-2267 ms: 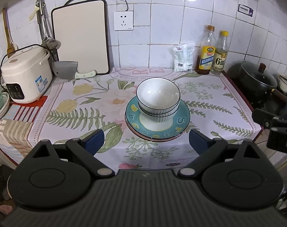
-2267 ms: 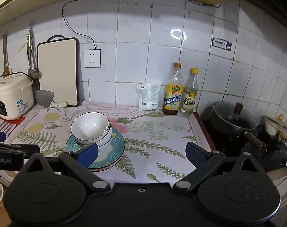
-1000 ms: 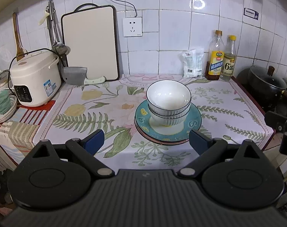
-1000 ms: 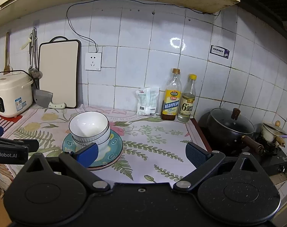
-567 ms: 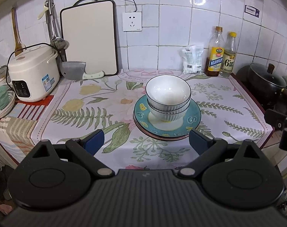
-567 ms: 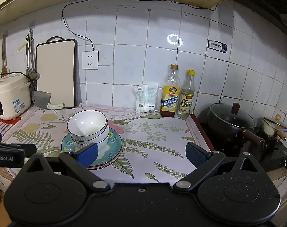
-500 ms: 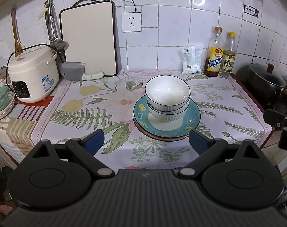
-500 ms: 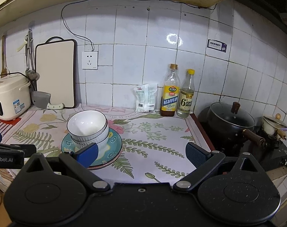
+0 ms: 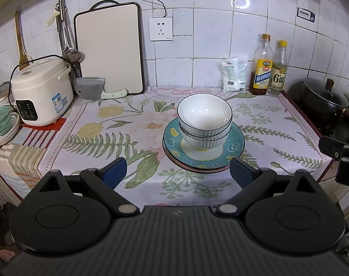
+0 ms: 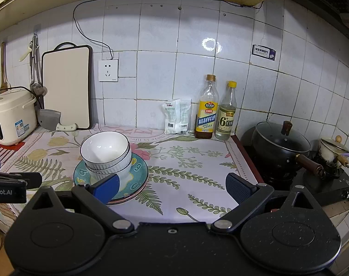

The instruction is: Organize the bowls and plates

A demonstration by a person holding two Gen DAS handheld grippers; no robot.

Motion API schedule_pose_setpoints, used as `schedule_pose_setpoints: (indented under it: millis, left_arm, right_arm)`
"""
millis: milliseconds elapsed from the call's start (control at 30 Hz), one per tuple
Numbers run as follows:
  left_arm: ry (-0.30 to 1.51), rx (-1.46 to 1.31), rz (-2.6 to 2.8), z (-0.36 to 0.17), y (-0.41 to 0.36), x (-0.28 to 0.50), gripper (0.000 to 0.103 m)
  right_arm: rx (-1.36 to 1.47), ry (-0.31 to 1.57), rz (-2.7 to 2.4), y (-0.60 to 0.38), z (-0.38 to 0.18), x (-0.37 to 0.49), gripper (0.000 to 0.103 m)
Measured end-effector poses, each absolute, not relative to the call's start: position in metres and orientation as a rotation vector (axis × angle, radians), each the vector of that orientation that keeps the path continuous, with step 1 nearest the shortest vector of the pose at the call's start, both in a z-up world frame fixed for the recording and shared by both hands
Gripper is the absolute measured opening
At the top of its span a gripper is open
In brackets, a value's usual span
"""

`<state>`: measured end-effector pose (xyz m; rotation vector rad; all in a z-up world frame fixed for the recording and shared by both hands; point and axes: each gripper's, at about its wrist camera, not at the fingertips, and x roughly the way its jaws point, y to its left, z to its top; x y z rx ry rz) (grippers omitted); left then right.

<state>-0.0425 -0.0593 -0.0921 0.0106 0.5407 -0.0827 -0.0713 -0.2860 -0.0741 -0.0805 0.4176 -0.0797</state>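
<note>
We hold the left gripper (image 9: 176, 172) wide open, nothing between the jaws, short of the counter edge. The right gripper (image 10: 171, 187) is also spread wide and empty. Two white bowls (image 9: 205, 117) sit nested on the teal plate (image 9: 236, 147), which rests on what looks like a pink plate, only its rim showing. The stack sits mid-cloth (image 9: 100, 138), at 12 o'clock from the left gripper and 10 o'clock from the right. Rice cooker (image 9: 42, 92) at 10 o'clock in the left view, two bottles (image 10: 206, 110) at 12 o'clock in the right, black pot (image 10: 280, 147) at 2 o'clock.
</note>
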Motion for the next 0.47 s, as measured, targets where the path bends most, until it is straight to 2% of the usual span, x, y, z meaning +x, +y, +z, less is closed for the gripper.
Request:
schedule_pose_setpoints:
  millis: [467]
  left_arm:
    - [0.538, -0.001, -0.080, -0.0920, -0.0572, -0.0435, 0.097]
  right_arm:
    - [-0.077, 0.419, -0.082, -0.2896, -0.0752, -0.0704, 0.100]
